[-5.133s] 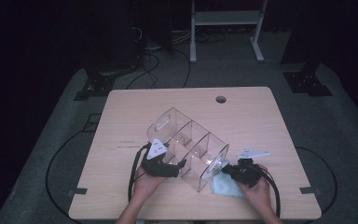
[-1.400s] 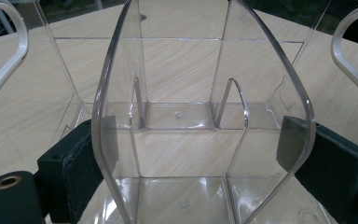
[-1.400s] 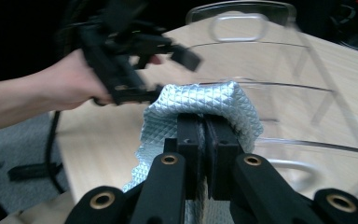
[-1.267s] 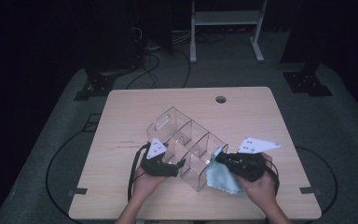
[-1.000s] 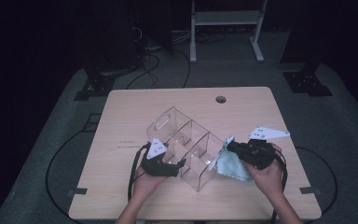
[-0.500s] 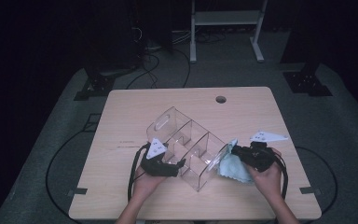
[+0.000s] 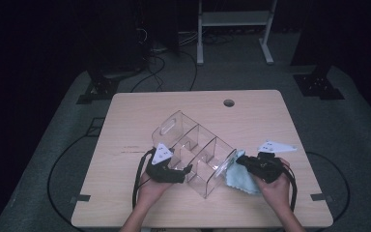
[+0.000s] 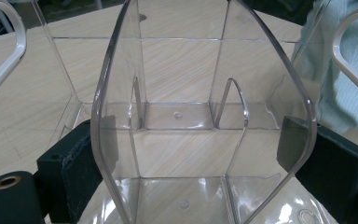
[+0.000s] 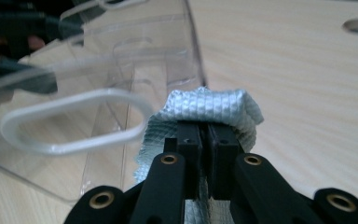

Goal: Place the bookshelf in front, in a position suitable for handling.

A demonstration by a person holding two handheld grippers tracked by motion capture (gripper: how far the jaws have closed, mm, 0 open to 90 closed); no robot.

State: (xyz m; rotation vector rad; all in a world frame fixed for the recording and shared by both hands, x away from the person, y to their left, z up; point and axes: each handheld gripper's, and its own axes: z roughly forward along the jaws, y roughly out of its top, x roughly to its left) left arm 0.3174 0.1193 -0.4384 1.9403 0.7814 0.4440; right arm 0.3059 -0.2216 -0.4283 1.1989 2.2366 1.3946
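Since the earlier high-view pictures, the right gripper (image 7: 244, 161) has carried the pale blue waffle-weave cloth (image 7: 236, 177) off the table surface beside the clear acrylic divided organiser (image 7: 193, 159) and brought it up against that organiser's lower-right end wall, the one with the oval handle cut-out. I judge this to mean the wiping of that end panel is under way rather than finished, since the cloth now sits at the wall's outer face, just right of centre in the high view. In the right gripper view the jaws are pressed together on a bunched fold of the cloth (image 9: 209, 109), which bulges above the fingertips (image 9: 189, 135) and lies just beside the handle slot at left of centre. The left gripper (image 7: 181, 171), lower centre of the high view, holds the organiser (image 8: 205, 116) steady, its black pads (image 8: 81, 163) clamped on a curved divider wall from both sides.
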